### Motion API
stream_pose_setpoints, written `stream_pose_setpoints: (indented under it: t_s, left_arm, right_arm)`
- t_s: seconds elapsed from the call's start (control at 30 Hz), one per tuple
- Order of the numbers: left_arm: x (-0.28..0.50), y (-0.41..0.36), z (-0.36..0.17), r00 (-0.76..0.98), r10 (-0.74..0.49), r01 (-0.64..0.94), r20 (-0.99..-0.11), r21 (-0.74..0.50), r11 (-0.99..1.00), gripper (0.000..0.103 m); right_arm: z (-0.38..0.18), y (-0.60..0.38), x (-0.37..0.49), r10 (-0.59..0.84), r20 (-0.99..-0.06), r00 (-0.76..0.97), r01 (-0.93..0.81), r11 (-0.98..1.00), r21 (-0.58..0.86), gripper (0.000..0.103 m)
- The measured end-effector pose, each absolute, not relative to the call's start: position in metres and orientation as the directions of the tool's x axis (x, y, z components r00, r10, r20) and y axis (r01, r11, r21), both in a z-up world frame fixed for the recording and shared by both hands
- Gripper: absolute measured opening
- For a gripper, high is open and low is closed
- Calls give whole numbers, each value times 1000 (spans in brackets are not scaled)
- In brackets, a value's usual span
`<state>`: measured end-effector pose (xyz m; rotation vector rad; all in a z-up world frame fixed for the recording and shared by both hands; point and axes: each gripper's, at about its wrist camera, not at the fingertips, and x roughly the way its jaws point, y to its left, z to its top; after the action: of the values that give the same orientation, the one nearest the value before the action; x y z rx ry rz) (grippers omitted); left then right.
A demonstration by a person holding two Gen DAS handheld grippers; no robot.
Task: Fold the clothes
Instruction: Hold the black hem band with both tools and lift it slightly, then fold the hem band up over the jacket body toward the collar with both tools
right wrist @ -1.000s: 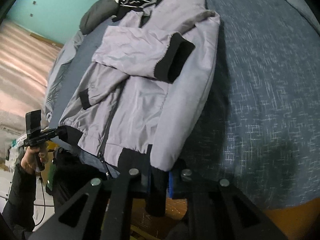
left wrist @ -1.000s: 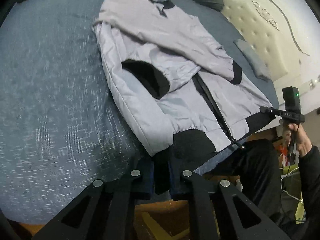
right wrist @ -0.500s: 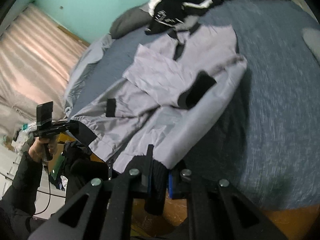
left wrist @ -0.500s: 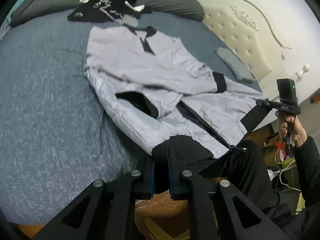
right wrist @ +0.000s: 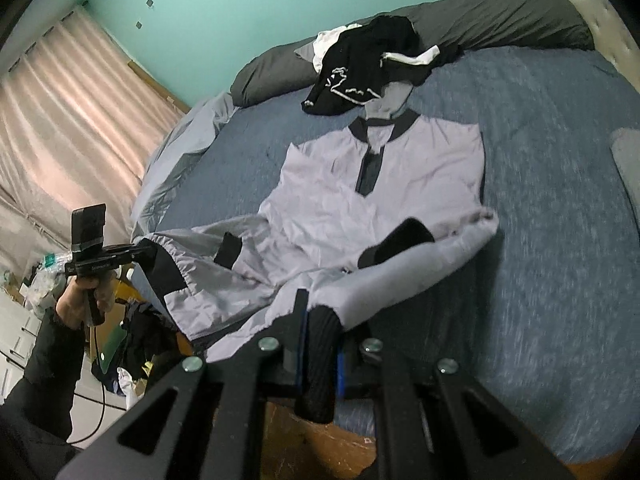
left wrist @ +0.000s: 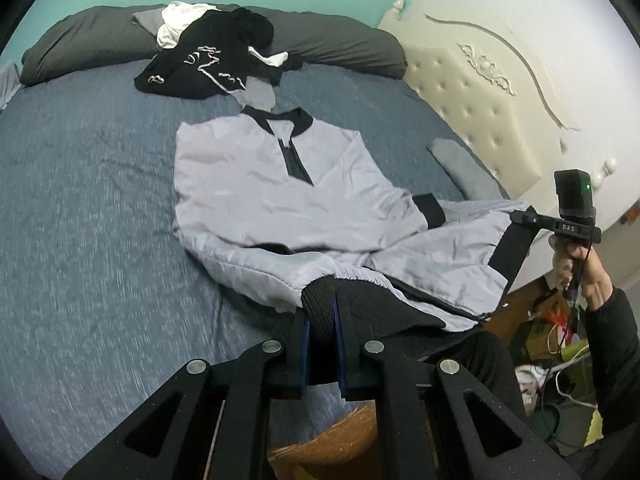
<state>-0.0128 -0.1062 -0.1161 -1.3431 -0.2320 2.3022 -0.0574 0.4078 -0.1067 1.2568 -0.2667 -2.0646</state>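
The blue bed (left wrist: 88, 216) has wide bare cover on both sides of the grey jacket (left wrist: 280, 196), so a hand-held gripper can pass there. Beyond the jacket collar a heap of black clothes (left wrist: 208, 64) and a long dark pillow (left wrist: 80, 48) close the way. The padded headboard (left wrist: 480, 100) and a small grey cloth (left wrist: 460, 164) limit one side.

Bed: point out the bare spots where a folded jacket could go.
Free: the blue bedspread on the side of the grey jacket away from the headboard. Tighter: the strip between jacket and headboard, where a small grey cloth lies. Crowded: the clothes pile by the pillow.
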Motion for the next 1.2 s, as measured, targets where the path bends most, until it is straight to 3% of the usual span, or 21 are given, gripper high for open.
stream_pose_setpoints:
  t_s: [0.6, 0.83, 1.2]
  left_arm:
    - [-177, -137, -127, -433, 460, -180, -776, -425, -887, 11]
    - [-275, -152, -171, -413, 437, -116, -799, -430, -895, 11]
    - [-393, -175, -291, -365, 417, 26, -833, -456, -889, 11]
  right_arm:
    - [-107, 393, -223, -624, -724, -294, 367, -773, 518, 10]
    - [-142, 385, -317, -598, -746, -293, 307, -798, 519, 10]
    - [-251, 361, -448, -528, -808, -259, 213, -848, 486, 10]
